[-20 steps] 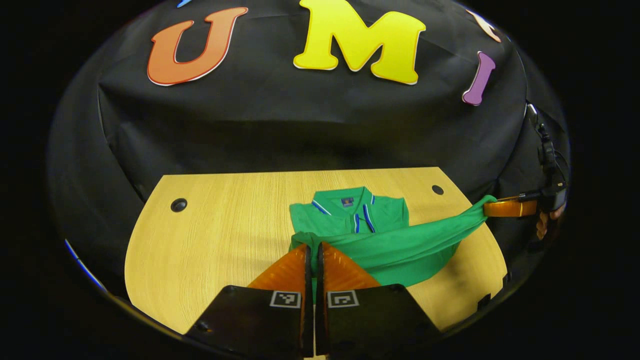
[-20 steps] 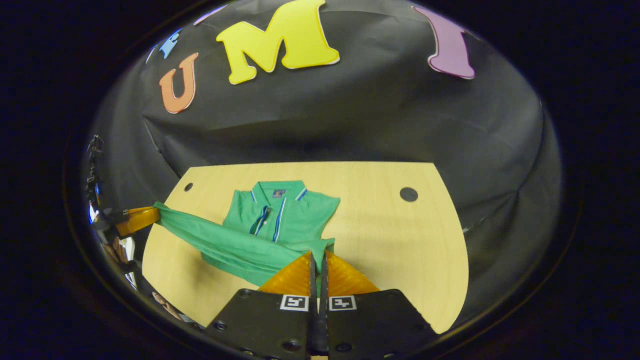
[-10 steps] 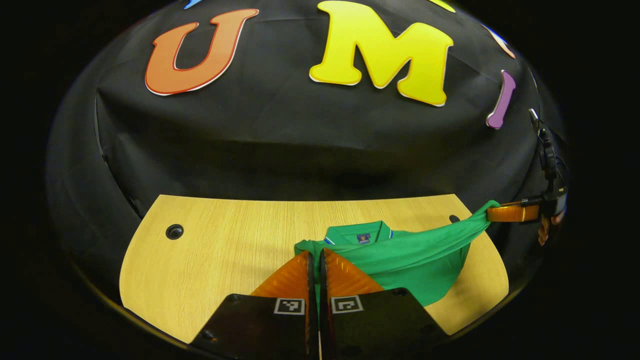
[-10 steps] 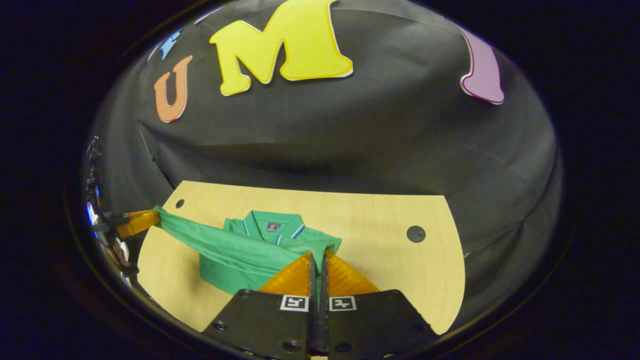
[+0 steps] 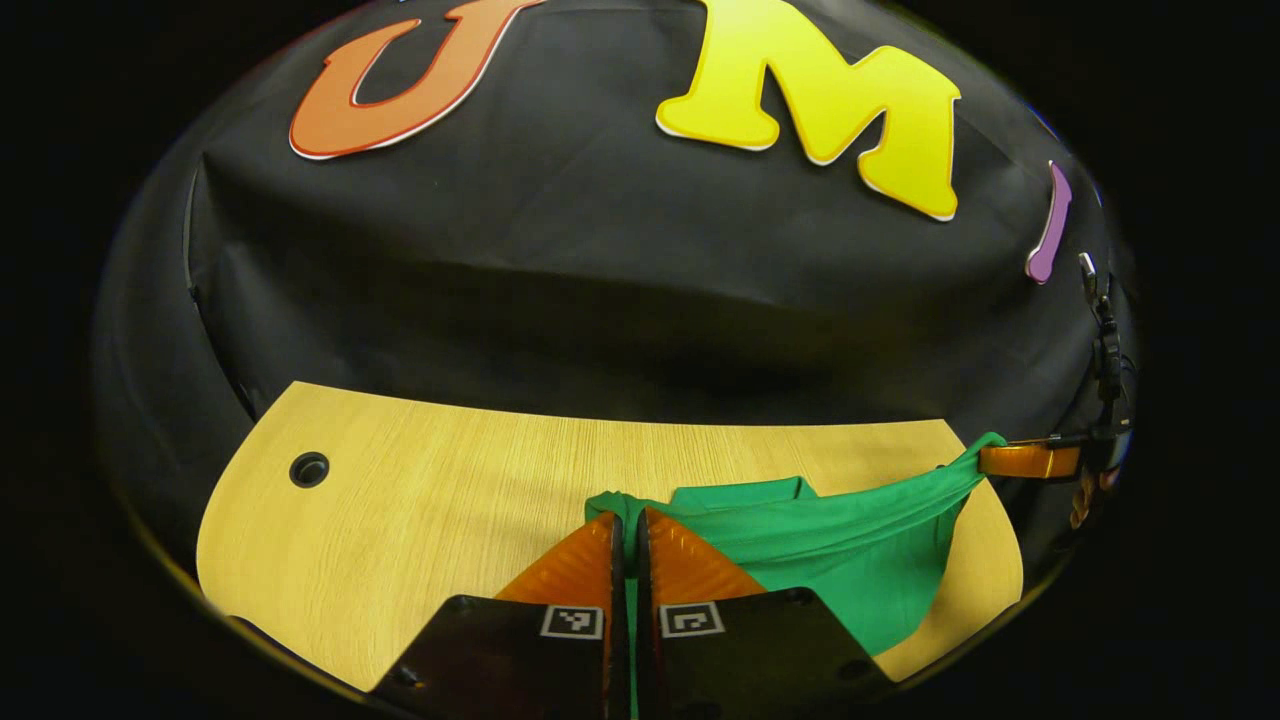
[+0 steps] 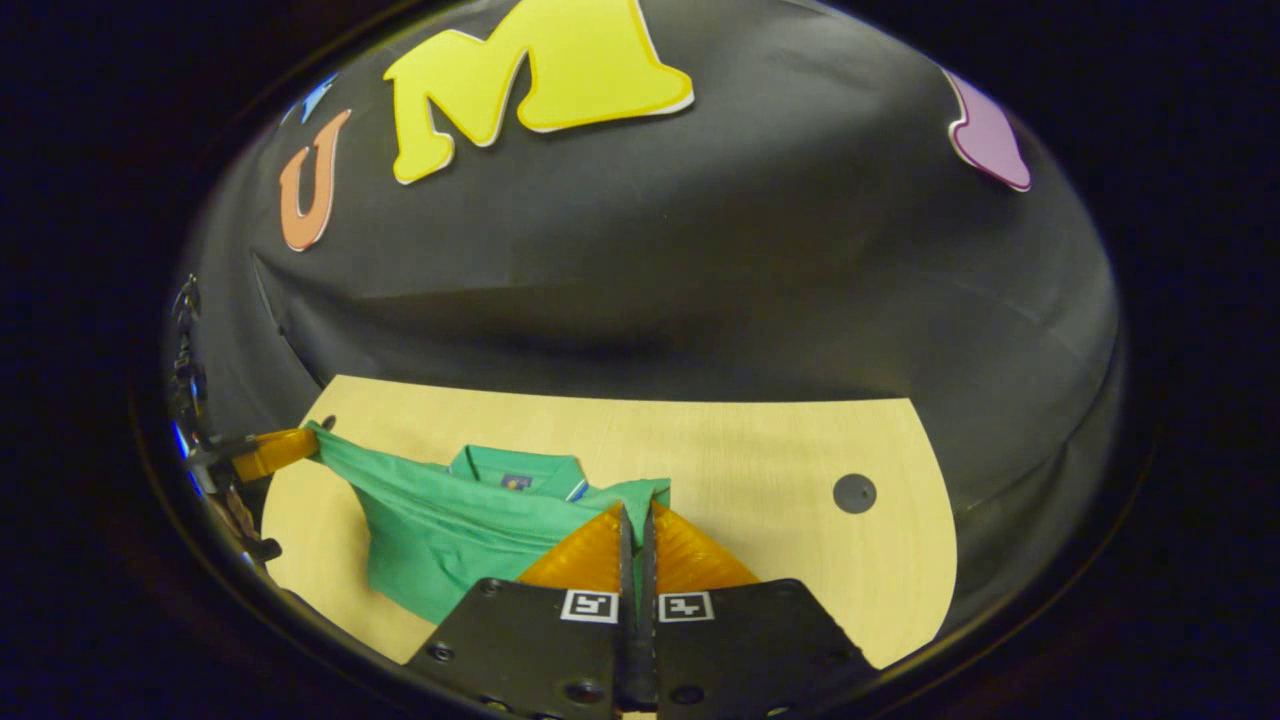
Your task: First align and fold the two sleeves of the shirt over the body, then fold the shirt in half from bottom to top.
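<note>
A green polo shirt (image 5: 850,560) lies on the wooden table (image 5: 420,530), its bottom hem lifted and stretched taut between both grippers. My left gripper (image 5: 627,518) is shut on one hem corner in the left gripper view. The right gripper (image 5: 985,458) pinches the other corner at that view's far right. In the right gripper view, my right gripper (image 6: 636,508) is shut on its corner of the shirt (image 6: 440,525), and the left gripper (image 6: 300,442) holds the far end. The collar (image 6: 520,472) peeks above the raised hem.
The table (image 6: 760,480) has round cable holes (image 5: 308,468) near its back corners (image 6: 854,492). The black cloth wall rises right behind it. A hand (image 5: 1082,500) shows at the far right edge of the left gripper view.
Both grippers have carried the raised hem forward toward the collar. The shirt's chest and placket, visible one second ago, are now covered by the lifted fabric.
</note>
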`<action>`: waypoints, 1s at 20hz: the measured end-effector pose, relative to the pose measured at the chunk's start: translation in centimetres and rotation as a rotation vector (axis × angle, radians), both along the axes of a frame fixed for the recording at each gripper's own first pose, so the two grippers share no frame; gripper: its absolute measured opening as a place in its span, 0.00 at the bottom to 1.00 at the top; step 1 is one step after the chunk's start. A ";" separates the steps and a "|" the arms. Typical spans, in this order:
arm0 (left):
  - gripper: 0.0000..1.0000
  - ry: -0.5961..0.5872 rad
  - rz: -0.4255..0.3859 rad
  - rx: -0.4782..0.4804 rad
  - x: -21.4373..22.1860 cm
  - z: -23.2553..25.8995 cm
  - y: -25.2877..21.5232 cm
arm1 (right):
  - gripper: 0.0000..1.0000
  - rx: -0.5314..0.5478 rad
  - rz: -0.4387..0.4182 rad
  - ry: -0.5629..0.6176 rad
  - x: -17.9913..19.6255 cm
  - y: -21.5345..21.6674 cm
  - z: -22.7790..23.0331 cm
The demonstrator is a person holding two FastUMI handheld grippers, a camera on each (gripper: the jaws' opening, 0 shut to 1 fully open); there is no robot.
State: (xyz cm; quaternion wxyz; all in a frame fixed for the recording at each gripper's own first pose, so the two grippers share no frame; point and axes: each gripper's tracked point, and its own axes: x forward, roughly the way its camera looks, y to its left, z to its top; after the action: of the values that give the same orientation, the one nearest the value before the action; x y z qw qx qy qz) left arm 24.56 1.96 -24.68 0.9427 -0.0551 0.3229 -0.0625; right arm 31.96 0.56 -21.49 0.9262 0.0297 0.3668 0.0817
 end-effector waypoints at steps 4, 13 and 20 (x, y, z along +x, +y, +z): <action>0.16 -0.030 0.018 0.009 2.1 -1.4 -0.2 | 0.00 -0.030 -0.003 -0.011 1.3 0.7 -2.4; 1.00 -0.038 0.072 0.034 1.5 -0.6 0.6 | 0.81 -0.057 0.007 -0.056 -0.9 1.9 -3.4; 1.00 -0.090 0.106 0.039 -1.3 4.0 2.0 | 0.97 -0.048 -0.027 -0.158 -3.0 0.6 2.3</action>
State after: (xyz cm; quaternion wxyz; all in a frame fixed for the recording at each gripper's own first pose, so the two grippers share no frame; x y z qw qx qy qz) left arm 23.24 3.94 -20.65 0.9593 -0.0508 0.2778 -0.0083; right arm 29.00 1.19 -19.19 0.9538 0.0058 0.2938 0.0627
